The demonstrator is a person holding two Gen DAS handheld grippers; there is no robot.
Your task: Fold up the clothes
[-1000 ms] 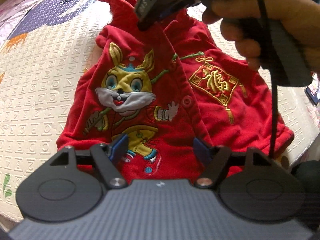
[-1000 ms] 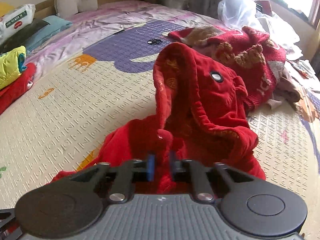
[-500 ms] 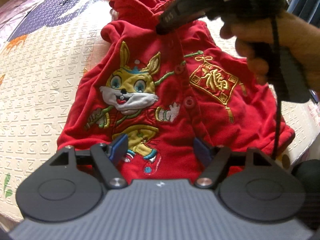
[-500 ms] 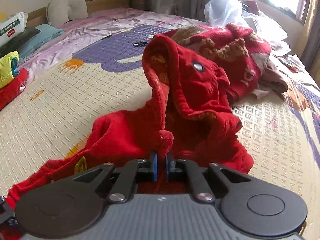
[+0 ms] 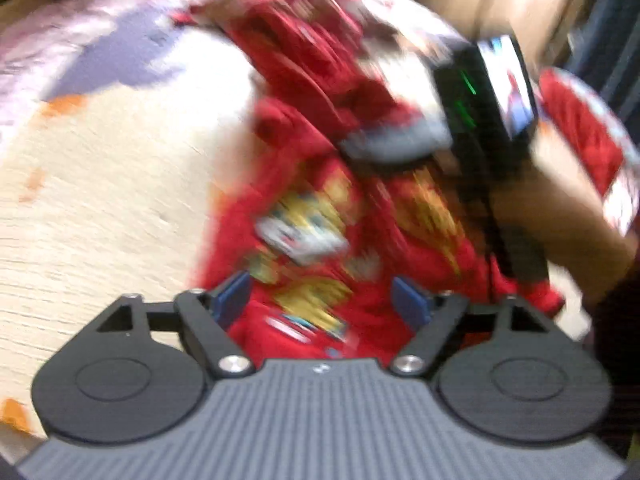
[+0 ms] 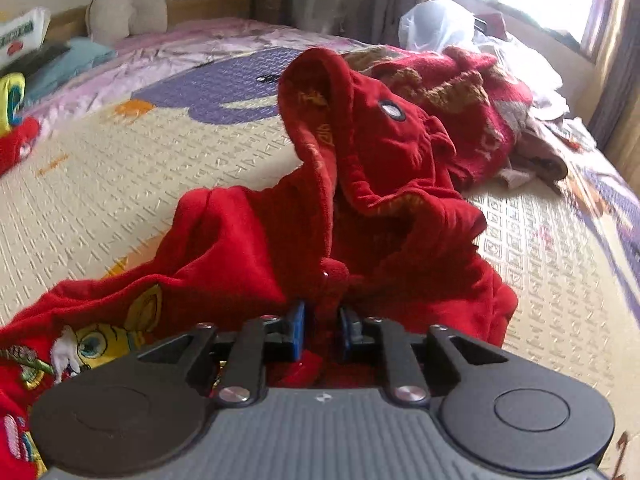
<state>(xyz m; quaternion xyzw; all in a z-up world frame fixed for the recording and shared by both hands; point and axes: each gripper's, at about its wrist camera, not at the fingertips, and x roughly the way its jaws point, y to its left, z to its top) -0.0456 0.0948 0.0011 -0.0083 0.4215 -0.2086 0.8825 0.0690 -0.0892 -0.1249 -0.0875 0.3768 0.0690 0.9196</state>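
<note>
A red hooded jacket [image 6: 240, 248] with an embroidered rabbit lies front-up on the cream play mat [image 6: 120, 184]; its hood [image 6: 360, 120] stands up behind the collar. My right gripper [image 6: 322, 332] sits low at the collar. Its jaws are opening, and a fold of red cloth stays loosely between the blue pads. The left wrist view is badly blurred. There my left gripper [image 5: 320, 298] hovers over the jacket's [image 5: 320, 216] lower front, jaws opening wide with nothing held. A person's hand [image 5: 568, 216] holds the right gripper's handle at the right of that view.
A heap of red knitted clothes [image 6: 472, 92] and a white plastic bag [image 6: 436, 24] lie beyond the hood. A pillow [image 6: 128, 12] sits at the bed's head, with folded clothes [image 6: 16, 120] at the far left. Bare mat lies left of the jacket.
My right gripper sank toward the mat with the collar and its jaws parted. My left gripper rose and pulled back, its jaws spread wider, and its view turned blurred.
</note>
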